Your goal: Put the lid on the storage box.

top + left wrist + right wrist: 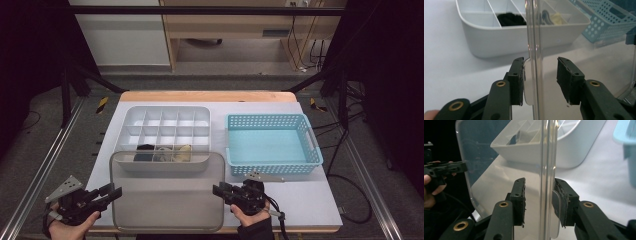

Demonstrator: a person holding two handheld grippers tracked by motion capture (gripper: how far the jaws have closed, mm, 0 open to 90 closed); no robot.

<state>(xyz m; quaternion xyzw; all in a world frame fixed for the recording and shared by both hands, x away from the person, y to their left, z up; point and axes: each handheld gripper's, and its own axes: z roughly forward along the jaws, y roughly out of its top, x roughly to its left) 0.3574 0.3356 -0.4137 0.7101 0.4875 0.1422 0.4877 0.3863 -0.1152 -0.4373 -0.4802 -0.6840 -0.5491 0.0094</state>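
At the near edge of the desk (310, 200), the clear lid (167, 192) sits between both tools, just in front of the white divided organizer (165, 135) and not yet on it. Left tool (111, 192) and right tool (219, 190) each straddle a lid rim, jaws spread with gaps visible, so lifting and seating remain.

- No text, label, brand, number or sign can be read on anything near the grippers in any view.

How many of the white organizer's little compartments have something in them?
3, as far as shows: all in the white organizer's front row: a black item, a grey one, a pale yellow one.
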